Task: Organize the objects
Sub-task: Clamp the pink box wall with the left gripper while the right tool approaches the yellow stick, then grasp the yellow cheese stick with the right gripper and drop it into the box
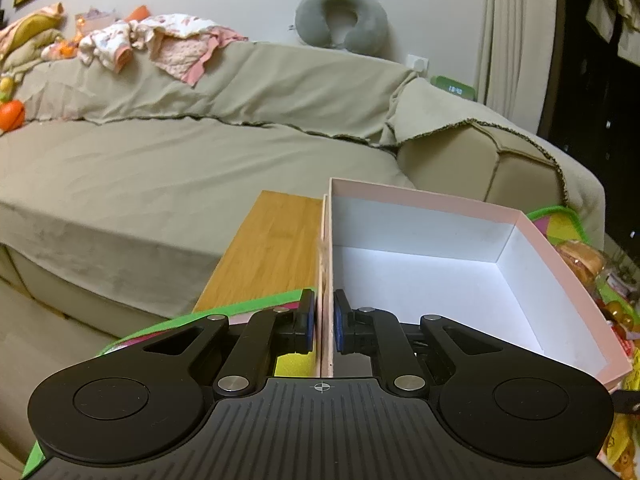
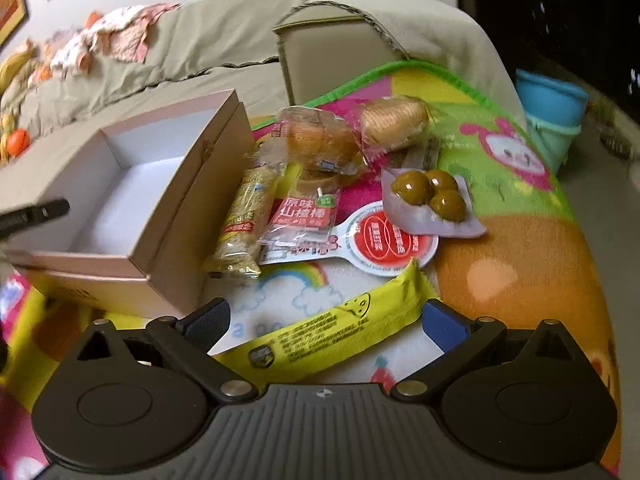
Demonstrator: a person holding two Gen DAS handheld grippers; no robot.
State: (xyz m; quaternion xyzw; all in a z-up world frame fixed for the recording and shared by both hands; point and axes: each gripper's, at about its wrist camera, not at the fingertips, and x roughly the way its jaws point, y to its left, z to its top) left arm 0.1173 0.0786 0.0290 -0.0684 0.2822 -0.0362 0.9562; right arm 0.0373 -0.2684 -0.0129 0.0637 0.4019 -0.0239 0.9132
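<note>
While the left tool (image 1: 324, 320) pinches the pink box (image 1: 440, 280) wall, the right tool (image 2: 326, 320), wide open and empty, should straddle the yellow bar (image 2: 340, 332) just ahead.

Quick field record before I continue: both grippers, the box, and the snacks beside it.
left gripper: shut on the near wall of the open pink cardboard box
right gripper: open, over the long yellow snack wrapper, pads not touching it
box contents: nothing visible inside
box location: on the colourful cartoon play mat
snacks beside box: clear-wrapped grain bar, red-labelled packet, two wrapped buns, three brown glossy balls
</note>
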